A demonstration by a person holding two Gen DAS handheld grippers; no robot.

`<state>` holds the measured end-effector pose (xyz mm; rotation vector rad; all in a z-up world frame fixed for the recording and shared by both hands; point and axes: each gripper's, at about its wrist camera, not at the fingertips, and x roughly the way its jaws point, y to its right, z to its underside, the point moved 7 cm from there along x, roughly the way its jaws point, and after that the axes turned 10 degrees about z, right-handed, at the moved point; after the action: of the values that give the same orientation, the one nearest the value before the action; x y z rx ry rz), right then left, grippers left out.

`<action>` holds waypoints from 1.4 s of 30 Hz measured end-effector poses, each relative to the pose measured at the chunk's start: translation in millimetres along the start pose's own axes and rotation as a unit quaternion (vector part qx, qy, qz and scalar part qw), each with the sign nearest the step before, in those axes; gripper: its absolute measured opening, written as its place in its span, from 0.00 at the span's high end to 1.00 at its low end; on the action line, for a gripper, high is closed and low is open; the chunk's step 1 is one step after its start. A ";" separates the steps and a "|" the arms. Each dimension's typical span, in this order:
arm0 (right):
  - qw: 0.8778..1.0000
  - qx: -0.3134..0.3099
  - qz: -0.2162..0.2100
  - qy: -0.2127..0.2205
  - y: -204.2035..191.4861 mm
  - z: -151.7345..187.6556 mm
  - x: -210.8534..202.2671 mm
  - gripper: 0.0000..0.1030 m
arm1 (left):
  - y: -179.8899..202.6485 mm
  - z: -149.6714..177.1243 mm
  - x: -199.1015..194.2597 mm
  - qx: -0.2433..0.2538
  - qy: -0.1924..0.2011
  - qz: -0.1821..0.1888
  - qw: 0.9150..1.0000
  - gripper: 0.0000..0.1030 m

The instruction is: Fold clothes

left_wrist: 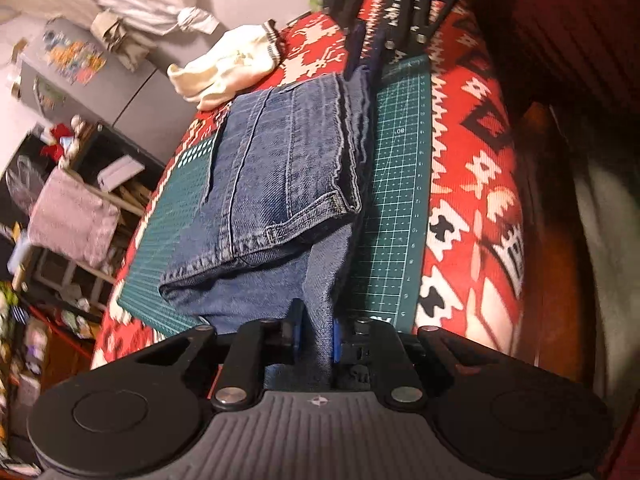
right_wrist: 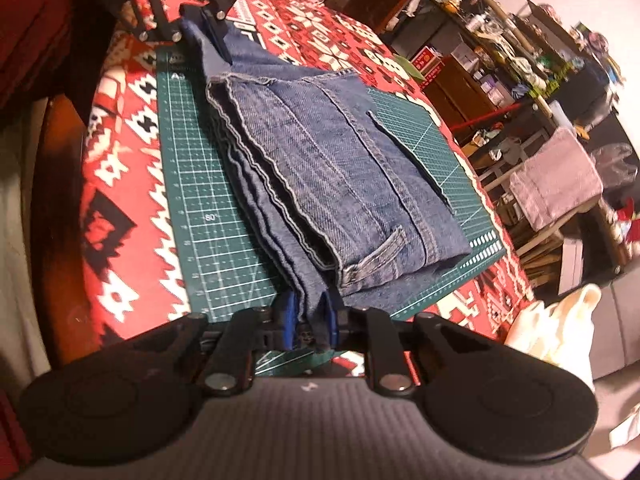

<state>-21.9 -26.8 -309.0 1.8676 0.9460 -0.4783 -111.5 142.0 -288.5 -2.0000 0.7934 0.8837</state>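
Observation:
A pair of blue jeans (left_wrist: 280, 168) lies folded in several layers on a green cutting mat (left_wrist: 396, 184). My left gripper (left_wrist: 316, 340) is shut on a fold of denim at the mat's near edge in the left wrist view. In the right wrist view the jeans (right_wrist: 332, 160) fill the mat (right_wrist: 200, 208), and my right gripper (right_wrist: 310, 320) is shut on the denim layers at the opposite end. Each gripper shows in the other's view, holding the far edge: the right gripper (left_wrist: 372, 40) and the left gripper (right_wrist: 200, 20).
A red and white patterned cloth (left_wrist: 472, 168) covers the table under the mat. A cream garment (left_wrist: 228, 68) lies beyond the jeans. Cluttered shelves (right_wrist: 540, 80) and a grey fabric box (right_wrist: 556, 176) stand past the table's edge.

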 end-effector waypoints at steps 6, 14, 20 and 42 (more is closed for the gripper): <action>0.995 0.088 -0.036 -0.015 19.3 13.7 -18.0 0.78 | 3.8 6.8 -19.5 -0.033 -0.001 0.029 0.999 0.62; 0.963 0.257 -0.080 -0.007 45.9 16.0 -35.0 0.78 | -23.4 25.9 -57.0 -0.211 0.041 0.057 0.975 0.62; 0.919 0.377 -0.117 -0.007 60.9 7.6 -21.8 0.84 | -47.7 27.9 -42.3 -0.351 0.084 0.106 0.927 0.92; 0.801 0.582 -0.139 -0.011 114.1 38.0 29.5 0.65 | -116.2 26.2 -8.9 -0.558 0.170 0.142 0.800 0.60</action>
<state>88.0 -76.3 -280.7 2.7741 0.9871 -1.5207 -34.8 222.9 -245.6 -3.2031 0.8706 1.3866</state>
